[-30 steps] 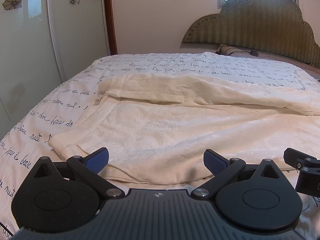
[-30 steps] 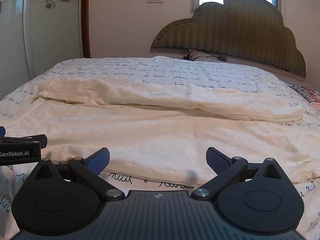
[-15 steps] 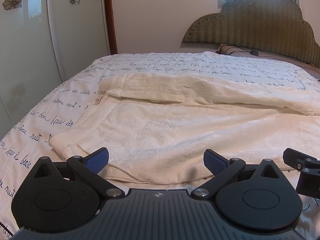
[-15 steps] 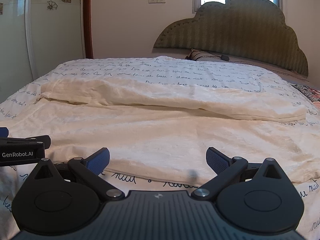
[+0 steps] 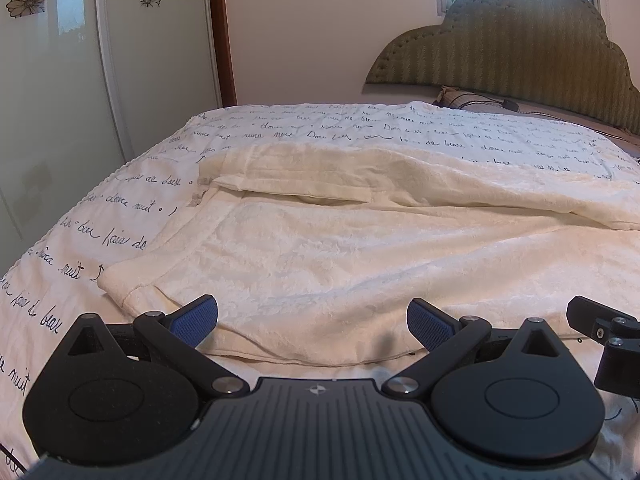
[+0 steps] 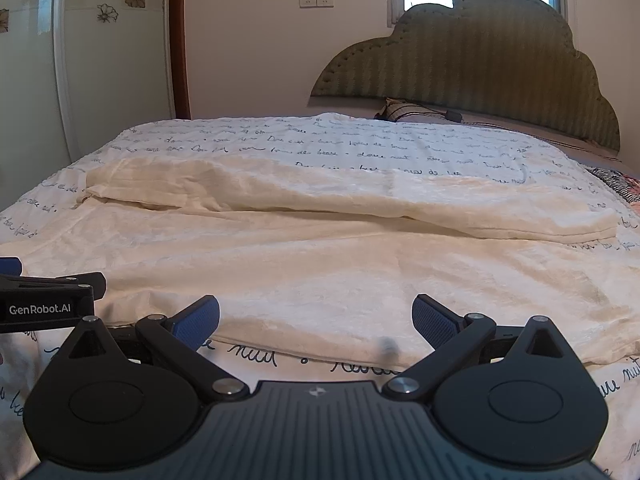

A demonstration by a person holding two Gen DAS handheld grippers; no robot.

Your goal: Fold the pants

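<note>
Cream, fluffy pants (image 5: 360, 248) lie spread on the bed, waistband at the left and both legs running right; they also show in the right wrist view (image 6: 340, 256). The far leg lies partly over the near one. My left gripper (image 5: 313, 322) is open and empty, hovering just before the pants' near edge close to the waistband. My right gripper (image 6: 316, 320) is open and empty at the near edge of the near leg. Each gripper's side shows in the other's view, the right one (image 5: 604, 332) and the left one (image 6: 48, 296).
The bed carries a white bedspread with blue handwriting (image 5: 132, 204). A green padded headboard (image 6: 460, 72) and a pillow (image 6: 404, 110) stand at the far end. A wardrobe with flower decals (image 5: 60, 80) runs along the left side of the bed.
The right wrist view has shifted slightly, with the headboard lower and further right. The left gripper has barely moved. Both grippers stay open.
</note>
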